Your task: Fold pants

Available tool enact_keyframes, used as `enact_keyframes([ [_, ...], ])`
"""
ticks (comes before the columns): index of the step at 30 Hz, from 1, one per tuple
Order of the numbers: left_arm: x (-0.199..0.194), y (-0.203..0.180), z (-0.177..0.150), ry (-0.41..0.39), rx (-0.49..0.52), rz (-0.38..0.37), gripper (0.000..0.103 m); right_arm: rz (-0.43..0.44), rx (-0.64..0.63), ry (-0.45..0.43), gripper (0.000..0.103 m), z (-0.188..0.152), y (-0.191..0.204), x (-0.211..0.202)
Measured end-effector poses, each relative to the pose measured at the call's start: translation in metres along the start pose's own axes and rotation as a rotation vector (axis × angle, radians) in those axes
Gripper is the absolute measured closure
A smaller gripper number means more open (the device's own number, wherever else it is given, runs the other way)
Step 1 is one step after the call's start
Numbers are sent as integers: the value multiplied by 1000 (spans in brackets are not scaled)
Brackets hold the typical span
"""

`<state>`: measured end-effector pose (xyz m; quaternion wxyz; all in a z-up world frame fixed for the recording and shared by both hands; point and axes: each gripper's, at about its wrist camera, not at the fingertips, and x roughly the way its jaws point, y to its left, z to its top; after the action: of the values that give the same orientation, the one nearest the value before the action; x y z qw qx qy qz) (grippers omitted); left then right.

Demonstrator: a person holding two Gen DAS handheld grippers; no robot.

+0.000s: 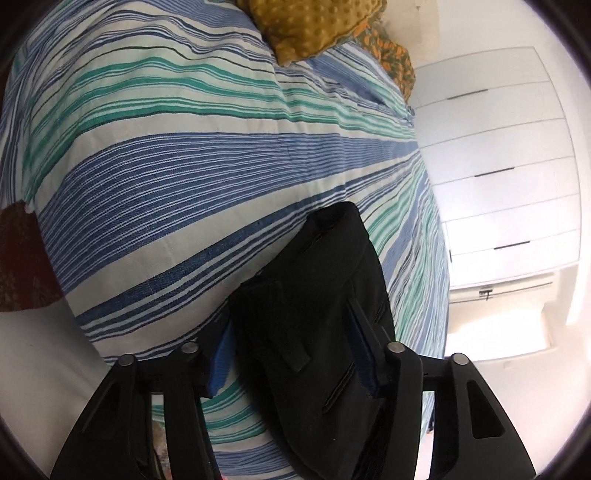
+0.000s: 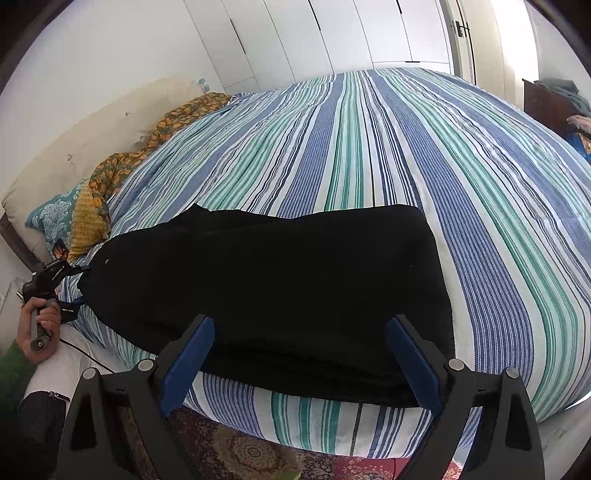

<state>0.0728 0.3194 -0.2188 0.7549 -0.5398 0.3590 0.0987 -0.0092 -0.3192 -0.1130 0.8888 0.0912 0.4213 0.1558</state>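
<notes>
the black pants [image 2: 266, 295] lie folded flat on the striped bed [image 2: 480, 184], long axis running left to right across my front edge. my left tongs [image 1: 291, 363] straddle the left end, pads close on either side, though i cannot tell if they pinch yet. my right tongs [image 2: 299, 363] stand wide apart over the near hem, holding nothing. one pair of pants, two tongs, two yellow pillows [image 1: 314, 26].

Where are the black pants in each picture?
Left wrist view: the black pants fill the bottom middle, between the left gripper fingers.
Right wrist view: the black pants stretch across the middle, just beyond the right gripper.
Shared landmark: the striped bedspread under them.
</notes>
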Motion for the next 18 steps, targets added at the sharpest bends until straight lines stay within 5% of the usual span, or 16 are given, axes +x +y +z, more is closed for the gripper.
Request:
enact_keyframes([
  [5, 27, 9, 2, 61, -35, 46, 50, 8, 4, 7, 9, 0, 0, 3],
  [7, 20, 8, -1, 43, -38, 47, 75, 15, -1, 7, 9, 0, 2, 3],
  [12, -21, -34, -19, -17, 42, 14, 84, 11, 2, -30, 9, -1, 1, -7],
  [15, -43, -90, -36, -28, 193, -2, 84, 4, 57, -45, 9, 0, -11, -10],
  [18, -62, -169, -73, -35, 447, -9, 84, -1, 114, -57, 9, 2, -24, -11],
])
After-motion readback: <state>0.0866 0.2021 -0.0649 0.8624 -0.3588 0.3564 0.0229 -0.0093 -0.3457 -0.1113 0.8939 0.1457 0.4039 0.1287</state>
